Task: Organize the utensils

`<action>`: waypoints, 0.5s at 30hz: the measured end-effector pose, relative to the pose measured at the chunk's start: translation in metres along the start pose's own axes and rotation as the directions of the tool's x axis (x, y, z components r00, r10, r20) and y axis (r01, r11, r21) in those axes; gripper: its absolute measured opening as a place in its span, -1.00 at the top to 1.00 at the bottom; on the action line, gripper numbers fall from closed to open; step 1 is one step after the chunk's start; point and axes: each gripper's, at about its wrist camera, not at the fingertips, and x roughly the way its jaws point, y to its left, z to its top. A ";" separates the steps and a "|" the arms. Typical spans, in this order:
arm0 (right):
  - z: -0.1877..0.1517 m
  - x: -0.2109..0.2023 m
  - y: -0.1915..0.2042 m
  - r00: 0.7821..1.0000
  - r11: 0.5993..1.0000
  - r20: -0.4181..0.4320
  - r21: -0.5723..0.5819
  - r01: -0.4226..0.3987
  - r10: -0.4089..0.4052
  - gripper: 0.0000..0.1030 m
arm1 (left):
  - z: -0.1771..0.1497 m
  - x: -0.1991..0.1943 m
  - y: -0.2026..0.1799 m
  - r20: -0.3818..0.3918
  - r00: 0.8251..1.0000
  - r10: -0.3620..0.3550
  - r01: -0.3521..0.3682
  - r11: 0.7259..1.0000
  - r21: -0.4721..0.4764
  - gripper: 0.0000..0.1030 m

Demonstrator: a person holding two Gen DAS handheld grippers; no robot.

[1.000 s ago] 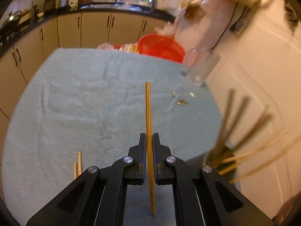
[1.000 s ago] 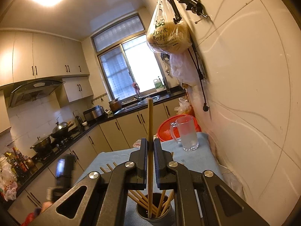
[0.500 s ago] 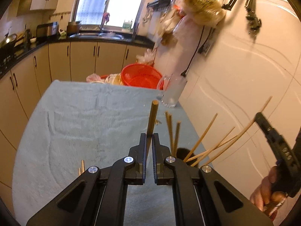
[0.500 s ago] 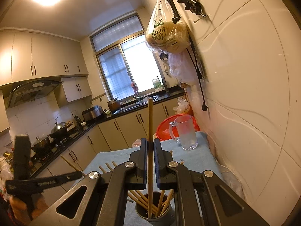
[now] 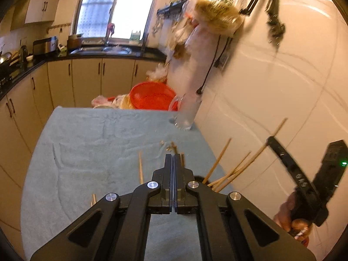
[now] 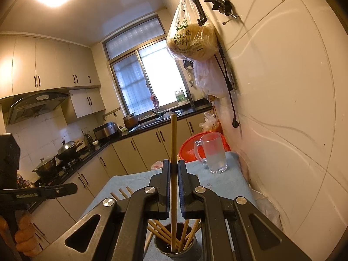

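Observation:
My right gripper [image 6: 173,163] is shut on a wooden chopstick [image 6: 173,143] held upright, its lower end inside a dark cup [image 6: 176,250] with several chopsticks. In the left wrist view the same cup [image 5: 201,179] sits just right of my left gripper [image 5: 173,157], which is shut with nothing between its fingers. The right gripper [image 5: 270,140] shows at the right of that view, holding its chopstick [image 5: 280,126]. Loose chopsticks [image 5: 140,169] lie on the blue-green cloth [image 5: 97,143].
A glass mug [image 6: 214,154] and a red basket [image 5: 152,95] stand at the far end of the table. A white tiled wall [image 5: 271,87] runs along the right. More chopsticks [image 5: 93,199] lie near the left gripper. Kitchen cabinets lie beyond.
My left gripper held a chopstick a second ago; now it is shut and empty beside the cup. My right gripper has kept its chopstick upright over the cup.

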 end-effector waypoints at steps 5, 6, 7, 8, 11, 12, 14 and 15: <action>0.001 -0.002 0.003 1.000 1.000 -0.005 -0.009 -0.009 0.009 0.86 | -0.003 0.056 0.033 -0.169 0.985 0.034 -0.047 0.996 -0.073 0.37; 0.002 0.000 0.003 1.000 1.000 -0.007 -0.010 -0.009 0.009 0.86 | -0.004 0.067 0.039 -0.192 0.981 0.038 -0.056 0.995 -0.085 0.28; 0.002 0.001 0.003 1.000 1.000 -0.011 -0.011 -0.011 0.011 0.86 | -0.003 0.091 0.047 -0.245 0.969 0.020 -0.043 0.995 -0.089 0.13; 0.002 0.002 0.003 1.000 1.000 -0.015 -0.010 -0.013 0.013 0.86 | -0.003 0.106 0.051 -0.277 0.961 0.014 -0.042 0.994 -0.096 0.12; 0.002 0.007 0.001 1.000 1.000 -0.026 -0.008 -0.008 0.008 0.86 | -0.004 0.163 0.071 -0.369 0.929 0.031 -0.088 0.987 -0.138 0.12; 0.002 0.009 0.000 1.000 1.000 -0.030 -0.007 -0.006 0.006 0.86 | -0.007 0.182 0.076 -0.404 0.914 0.038 -0.102 0.985 -0.138 0.12; 0.003 0.013 0.000 0.999 1.000 -0.038 -0.009 -0.003 0.003 0.86 | -0.010 0.213 0.082 -0.446 0.894 0.045 -0.122 0.982 -0.145 0.16; 0.002 0.014 -0.001 0.999 1.000 -0.040 -0.011 -0.002 0.002 0.86 | -0.012 0.229 0.083 -0.474 0.880 0.040 -0.121 0.982 -0.142 0.23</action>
